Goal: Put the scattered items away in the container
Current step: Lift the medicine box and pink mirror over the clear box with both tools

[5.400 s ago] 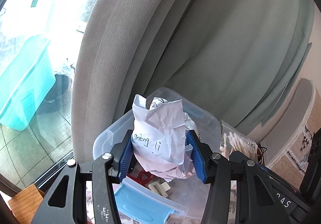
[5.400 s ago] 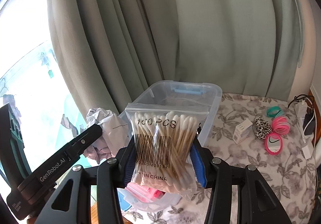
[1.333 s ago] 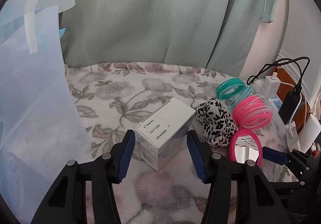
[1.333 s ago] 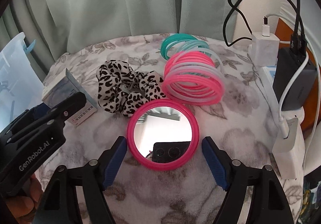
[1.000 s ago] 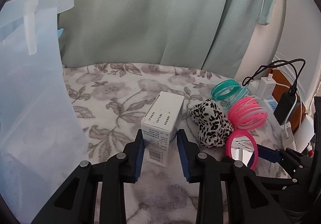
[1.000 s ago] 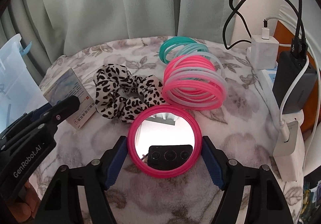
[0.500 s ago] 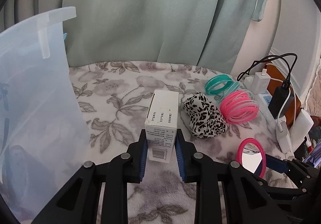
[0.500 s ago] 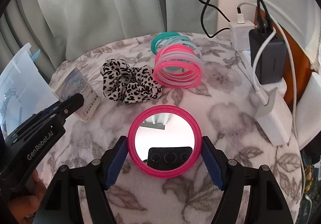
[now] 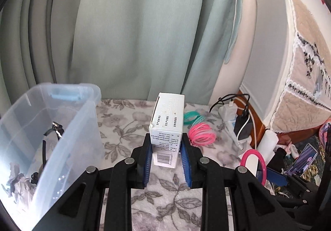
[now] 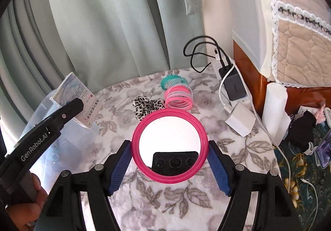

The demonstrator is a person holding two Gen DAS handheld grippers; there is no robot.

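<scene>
My left gripper [image 9: 166, 156] is shut on a small white box [image 9: 168, 125], held upright above the floral cloth, to the right of the clear plastic container [image 9: 86, 106]. My right gripper [image 10: 169, 160] is shut on a round pink-rimmed mirror [image 10: 169, 142], lifted off the cloth; the mirror [image 9: 253, 163] also shows at the right in the left wrist view. On the cloth lie a leopard-print scrunchie [image 10: 148, 105], a pink coil of bands [image 10: 179, 98] and a teal coil [image 10: 172, 82]. The box [image 10: 75, 97] in the left gripper shows at the left of the right wrist view.
A power strip with chargers and cables [image 10: 233, 84] lies along the cloth's right edge, next to a white cylinder [image 10: 276, 111]. Green curtains [image 9: 134, 30] hang behind. The container holds crumpled paper and other small items [image 9: 18, 177]. A person's hand [image 10: 33, 195] holds the left gripper.
Both grippers have risen off the cloth, the left with the white box, the right with the pink mirror. The container's open top has come into view at the left.
</scene>
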